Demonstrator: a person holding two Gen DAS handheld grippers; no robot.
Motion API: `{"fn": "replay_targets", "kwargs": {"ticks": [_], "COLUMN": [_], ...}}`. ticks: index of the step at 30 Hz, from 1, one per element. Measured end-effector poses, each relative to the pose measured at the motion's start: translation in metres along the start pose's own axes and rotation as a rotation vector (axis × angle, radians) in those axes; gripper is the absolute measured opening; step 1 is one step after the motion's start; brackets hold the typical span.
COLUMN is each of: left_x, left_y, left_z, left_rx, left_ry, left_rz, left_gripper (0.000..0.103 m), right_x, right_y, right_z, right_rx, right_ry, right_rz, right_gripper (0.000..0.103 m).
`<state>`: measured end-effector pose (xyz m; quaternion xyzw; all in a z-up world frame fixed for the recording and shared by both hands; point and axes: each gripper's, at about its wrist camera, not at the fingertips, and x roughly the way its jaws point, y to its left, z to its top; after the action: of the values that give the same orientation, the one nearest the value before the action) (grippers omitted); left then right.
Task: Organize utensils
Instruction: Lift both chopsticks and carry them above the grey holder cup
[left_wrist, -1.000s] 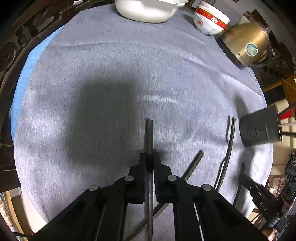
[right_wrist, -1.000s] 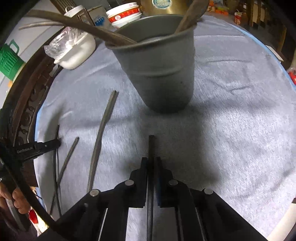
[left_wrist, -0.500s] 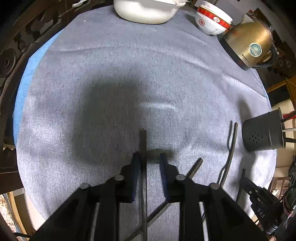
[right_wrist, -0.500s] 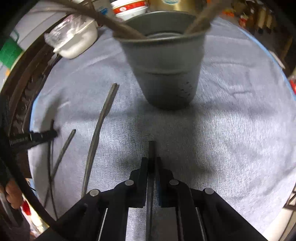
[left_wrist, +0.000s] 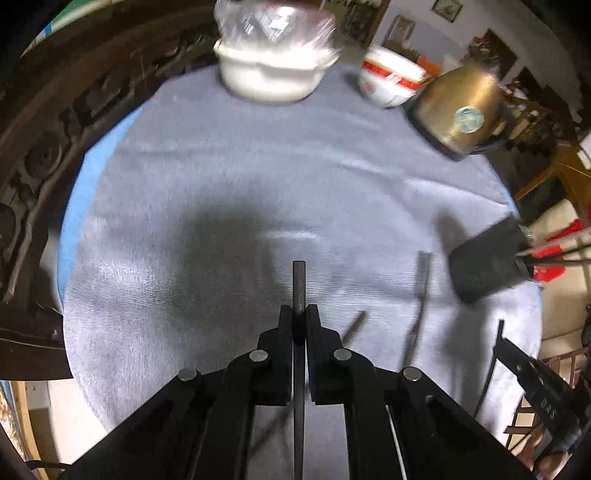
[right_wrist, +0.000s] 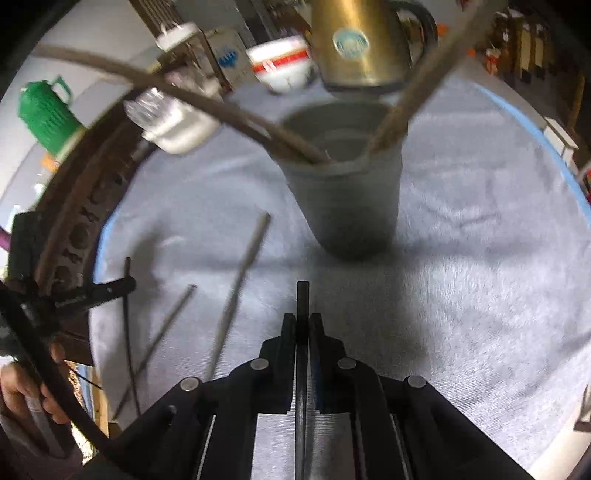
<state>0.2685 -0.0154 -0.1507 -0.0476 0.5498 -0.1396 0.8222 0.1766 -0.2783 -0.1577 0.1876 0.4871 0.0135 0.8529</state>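
Both hand-held grippers (left_wrist: 299, 314) (right_wrist: 303, 321) have risen, chopsticks (left_wrist: 298, 288) (right_wrist: 303, 299) clamped.

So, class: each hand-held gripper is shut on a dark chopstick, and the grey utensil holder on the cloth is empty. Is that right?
Not quite. The right wrist view shows the utensil holder already has utensils in it. The left hand-held gripper and right hand-held gripper do each grip a chopstick.

My left gripper (left_wrist: 299, 321) pitched steeply down, jaws clamped on chopstick (left_wrist: 298, 291) pointing 12 o'clock. My right gripper (right_wrist: 303, 326) same pose, jaws closing on its chopstick (right_wrist: 303, 306). Left hand (right_wrist: 22, 391) at 8 o'clock in right view.
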Motion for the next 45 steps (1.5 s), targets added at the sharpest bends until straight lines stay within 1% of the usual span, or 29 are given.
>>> {"fn": "replay_targets", "kwargs": {"ticks": [4, 7, 12, 15, 18, 26, 34, 45], "left_x": [-0.036, -0.06, -0.099, -0.117, -0.126, -0.13, -0.139, -0.151], "left_y": [-0.021, -0.041, -0.054, -0.062, -0.069, -0.077, -0.083, -0.089], "left_z": [-0.012, -0.015, -0.019, -0.019, -0.022, -0.025, -0.025, -0.023], "left_rx": [0.054, 0.094, 0.134, 0.155, 0.178, 0.191, 0.211, 0.217], "left_ry": [-0.082, -0.14, -0.231, -0.285, -0.325, -0.333, -0.365, -0.383], "left_rz": [-0.037, -0.047, -0.078, -0.075, -0.05, -0.032, -0.017, -0.027], "left_gripper": [0.006, 0.006, 0.006, 0.006, 0.006, 0.006, 0.006, 0.006], "right_x": [-0.03, -0.053, -0.089, -0.106, -0.115, -0.122, -0.127, -0.138], "right_y": [0.001, 0.006, 0.017, 0.022, 0.028, 0.032, 0.035, 0.034], "right_z": [0.002, 0.003, 0.003, 0.005, 0.004, -0.001, 0.001, 0.004], "right_rx": [-0.008, -0.02, -0.035, -0.039, -0.048, -0.054, -0.06, -0.056], "right_ry": [-0.078, -0.139, -0.245, -0.296, -0.327, -0.351, -0.369, -0.403], "right_rz": [0.056, 0.078, 0.113, 0.127, 0.129, 0.136, 0.145, 0.154], "right_gripper": [0.007, 0.007, 0.007, 0.007, 0.007, 0.007, 0.007, 0.007]}}
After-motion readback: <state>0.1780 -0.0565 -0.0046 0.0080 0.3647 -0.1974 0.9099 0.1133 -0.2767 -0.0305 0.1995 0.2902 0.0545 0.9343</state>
